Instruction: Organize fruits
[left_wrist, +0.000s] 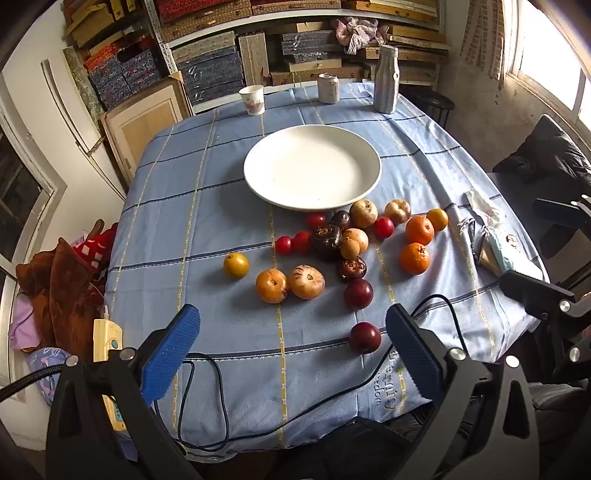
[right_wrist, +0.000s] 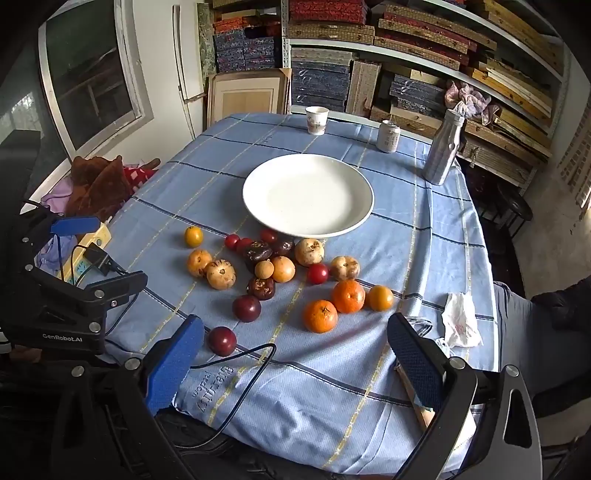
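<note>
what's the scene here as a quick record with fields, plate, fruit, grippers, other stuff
plate: white plate, nothing on it, mid table
fruit: all loose on the blue tablecloth in front of the plate, none on it
nearest fruit: dark red plum by the table's near edge
oranges: two oranges side by side on the right of the pile
left gripper: open, holding nothing
right gripper: open, holding nothing
far edge: paper cup, can, metal bottle

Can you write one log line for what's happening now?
left gripper open, empty | right gripper open, empty | plate empty | fruits loose on tablecloth
</note>
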